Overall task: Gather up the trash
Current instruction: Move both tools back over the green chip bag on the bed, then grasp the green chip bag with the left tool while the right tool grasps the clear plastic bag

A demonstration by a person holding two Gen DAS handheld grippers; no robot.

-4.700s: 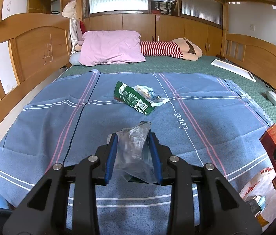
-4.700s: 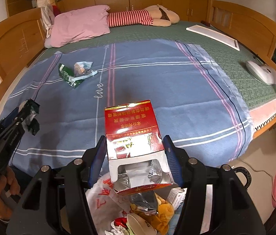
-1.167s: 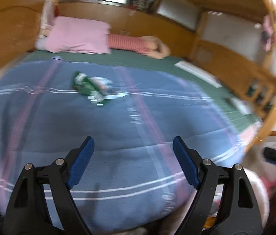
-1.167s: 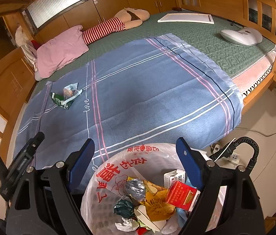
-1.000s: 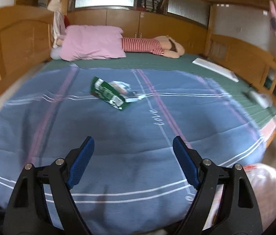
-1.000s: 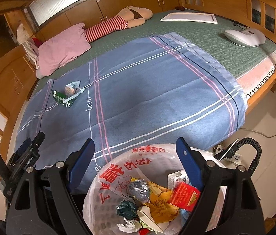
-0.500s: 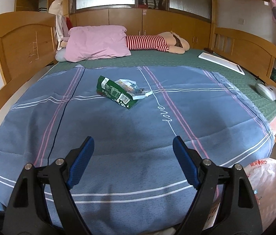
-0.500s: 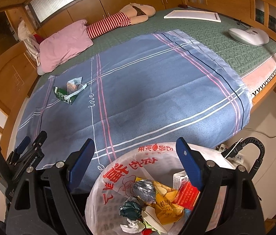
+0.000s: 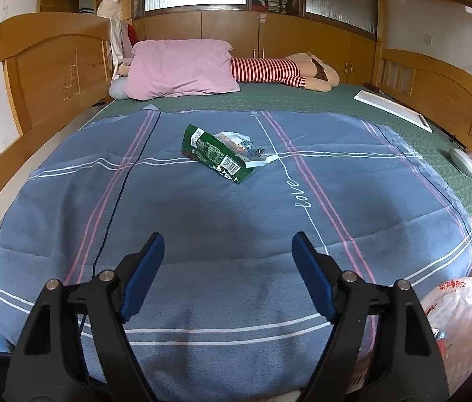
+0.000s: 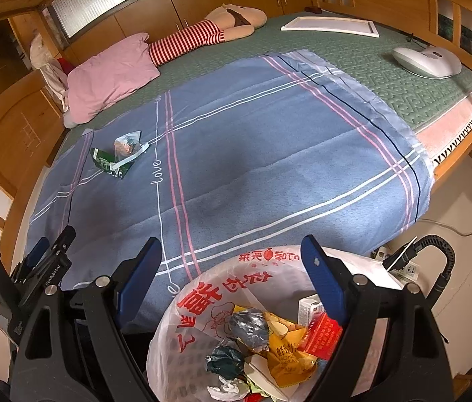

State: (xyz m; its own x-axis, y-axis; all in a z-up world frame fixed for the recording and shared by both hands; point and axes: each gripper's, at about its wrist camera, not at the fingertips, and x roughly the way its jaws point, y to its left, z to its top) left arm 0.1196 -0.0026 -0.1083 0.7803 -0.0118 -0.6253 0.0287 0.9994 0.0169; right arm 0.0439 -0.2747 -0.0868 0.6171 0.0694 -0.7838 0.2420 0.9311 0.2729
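Trash remaining on the bed: one green snack wrapper [image 9: 217,158] lying flat on the blue plaid blanket [image 9: 222,234], with a crumpled clear wrapper [image 9: 237,140] and a white strip touching its far side — the same small cluster shows in the right wrist view as green wrapper [image 10: 108,164] and clear wrapper [image 10: 128,142], towards the pillow end and left of the "love" stitching. Nothing else loose is visible on the blanket. The white bag-lined trash bin [image 10: 182,345] stands at the foot of the bed, just beside the blanket's near edge, already holding a red carton [image 10: 319,335], a yellow packet, dark foil balls and other scraps; so, by my reading, most of the collecting is done and this last cluster is what is left. Left gripper [image 9: 227,268] hangs over the near part of the blanket, aimed towards the wrappers but well apart from them; its jaws have just been closing slightly yet stand wide, nothing between them. Right gripper [image 10: 232,268] hovers directly over the bin mouth, jaws spread wide and empty. Beyond: pink pillow [image 9: 182,67], striped plush doll [image 9: 279,72], white device [image 9: 468,162] on the green mattress — none looks like trash.
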